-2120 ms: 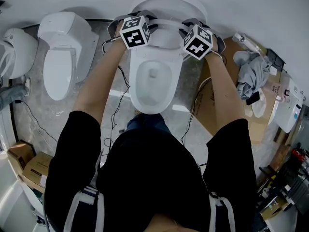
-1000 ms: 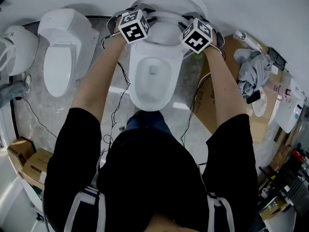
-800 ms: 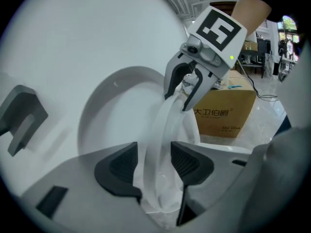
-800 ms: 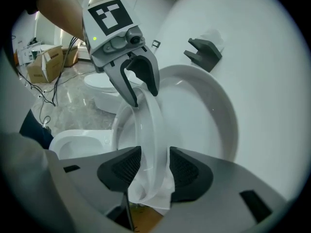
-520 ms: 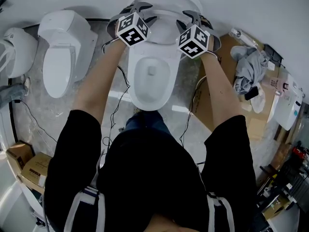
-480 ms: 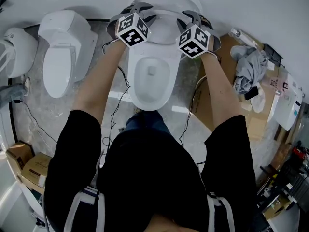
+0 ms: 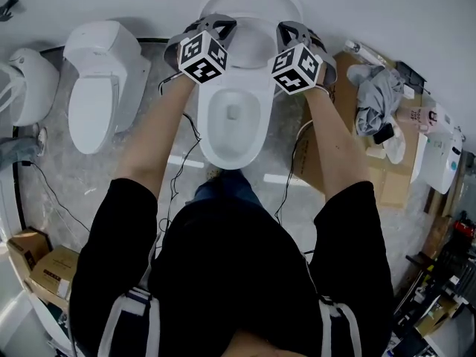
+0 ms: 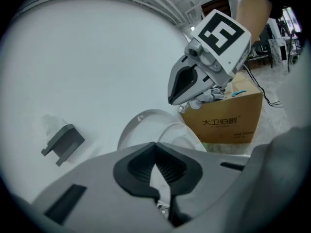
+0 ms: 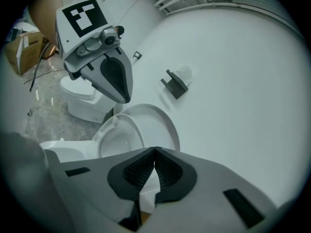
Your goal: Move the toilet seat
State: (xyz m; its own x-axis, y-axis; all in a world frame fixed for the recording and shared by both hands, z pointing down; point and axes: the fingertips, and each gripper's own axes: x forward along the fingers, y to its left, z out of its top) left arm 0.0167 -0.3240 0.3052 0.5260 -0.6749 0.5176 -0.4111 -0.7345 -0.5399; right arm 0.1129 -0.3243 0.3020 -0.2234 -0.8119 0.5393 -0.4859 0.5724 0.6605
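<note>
A white toilet [image 7: 232,125] stands in front of me, its seat and lid [image 7: 250,6] tipped up against the wall. My left gripper [image 7: 222,24] hovers at the left side of the raised seat, and my right gripper [image 7: 288,30] at the right side. Both are shut with nothing between the pads. In the left gripper view the closed tips [image 8: 155,144] point at the upright seat [image 8: 170,135]. The right gripper view shows its closed tips [image 9: 155,150] below the seat ring [image 9: 121,135] and lid [image 9: 158,123].
A second toilet [image 7: 97,88] stands to the left, with another [image 7: 26,84] beyond it. A cardboard box [image 7: 372,169] with grey cloth [image 7: 375,99] sits at the right. Cables [image 7: 175,192] trail on the floor. A grey bracket [image 9: 175,86] is fixed on the wall.
Both grippers' jaws, open at the raised seat's sides half a second ago, have shut. The grippers have drawn back a little from the seat, which stays upright.
</note>
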